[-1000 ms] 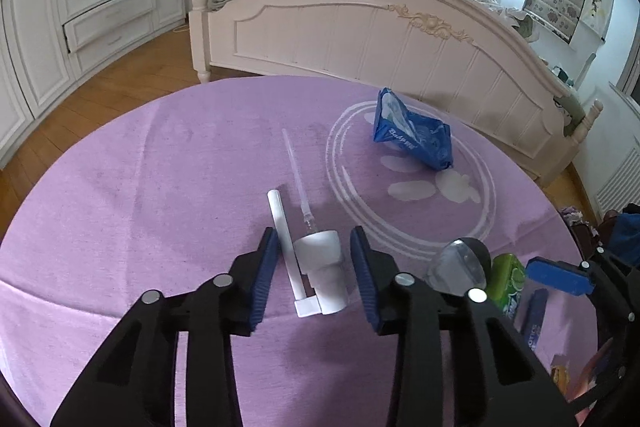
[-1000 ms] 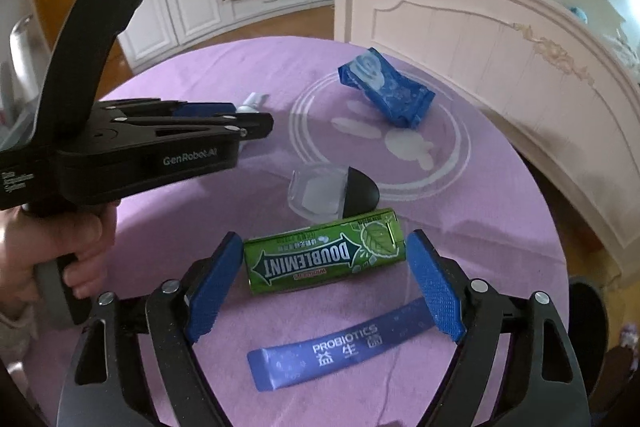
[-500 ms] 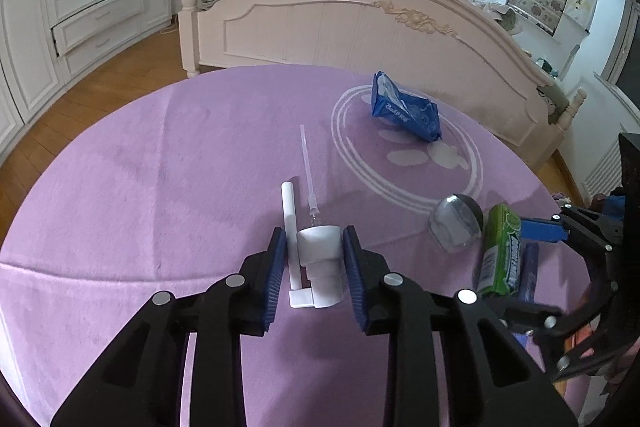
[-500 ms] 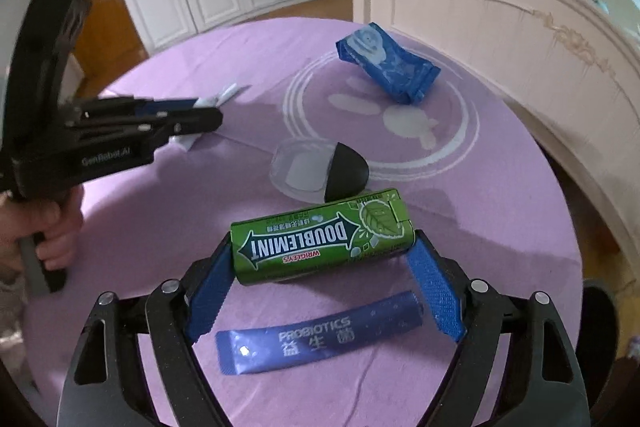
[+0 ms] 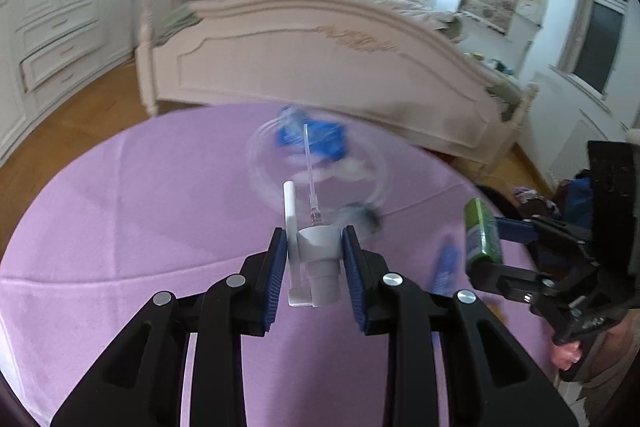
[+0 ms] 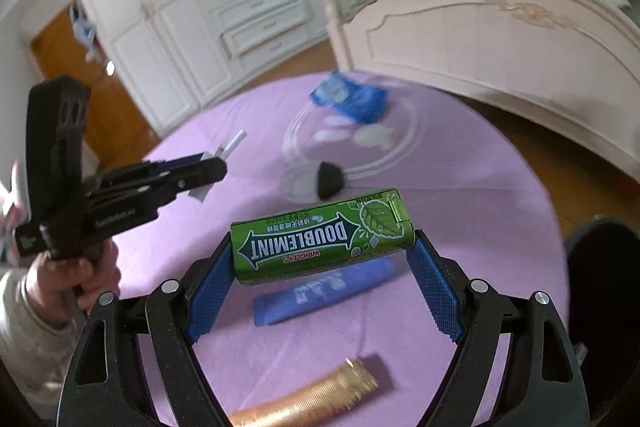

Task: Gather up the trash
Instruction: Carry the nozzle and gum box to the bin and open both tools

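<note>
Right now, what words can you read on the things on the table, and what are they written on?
"DOUBLEMINT": on the green gum pack, seen upside down.
"WRIGLEY'S": small red print on the same pack, under the big word.
A row of tiny white characters on the pack: too small to read.
White print on the blue sachet lying on the purple tablecloth: too blurred to read.
White lettering on the side of the left hand-held gripper: too blurred to read.

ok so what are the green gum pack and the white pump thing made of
The green gum pack: probably glossy printed card or thin plastic; it has crisp box edges, sheen, and a small hinged flap. The white pump head: smooth matte moulded plastic, with a clear, seemingly plastic dip tube.
</note>
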### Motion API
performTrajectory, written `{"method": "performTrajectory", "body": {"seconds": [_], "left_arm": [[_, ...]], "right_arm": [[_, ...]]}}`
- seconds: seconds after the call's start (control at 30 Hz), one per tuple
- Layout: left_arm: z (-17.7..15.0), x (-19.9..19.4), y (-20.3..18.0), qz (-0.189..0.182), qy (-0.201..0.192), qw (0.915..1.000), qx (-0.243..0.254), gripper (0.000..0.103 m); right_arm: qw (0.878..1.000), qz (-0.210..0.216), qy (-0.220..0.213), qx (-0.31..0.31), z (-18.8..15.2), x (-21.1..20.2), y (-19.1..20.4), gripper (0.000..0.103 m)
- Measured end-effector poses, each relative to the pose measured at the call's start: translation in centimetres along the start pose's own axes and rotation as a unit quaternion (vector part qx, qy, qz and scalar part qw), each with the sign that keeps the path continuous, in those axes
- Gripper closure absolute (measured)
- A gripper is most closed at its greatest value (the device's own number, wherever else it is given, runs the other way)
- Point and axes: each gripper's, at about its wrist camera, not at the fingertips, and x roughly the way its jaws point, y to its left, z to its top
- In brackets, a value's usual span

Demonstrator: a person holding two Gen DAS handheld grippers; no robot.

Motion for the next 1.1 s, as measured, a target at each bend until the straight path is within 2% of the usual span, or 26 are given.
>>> {"method": "performTrajectory", "body": {"seconds": [0.23,0.3,0.33,0.57,0.73,1.1], "left_arm": [[1.8,0.7,-6.8,-0.060,-0.010,0.9968,0.051,0.074],[2.1,1.5,-9.3,-0.077,-0.006,0.9947,0.068,0.075],[2.3,2.0,-10.6,-0.085,-0.003,0.9933,0.079,0.080],[2.5,4.8,-17.1,-0.140,0.017,0.9830,0.117,0.080],[2.7,7.0,-20.0,-0.164,0.035,0.9778,0.126,0.080],[1.8,10.0,-25.1,-0.181,0.068,0.9677,0.162,0.080]], "right_arm": [[0.992,-0.051,-0.058,0.096,-2.0,-5.9,-6.3,0.020],[0.988,-0.063,-0.067,0.120,-2.7,-7.0,-8.3,0.020],[0.986,-0.072,-0.071,0.133,-3.1,-7.8,-9.3,0.020],[0.970,-0.109,-0.089,0.199,-5.9,-10.2,-15.0,0.020],[0.960,-0.123,-0.096,0.231,-7.6,-11.0,-17.8,0.020],[0.948,-0.135,-0.095,0.271,-10.5,-11.0,-21.3,0.020]]}}
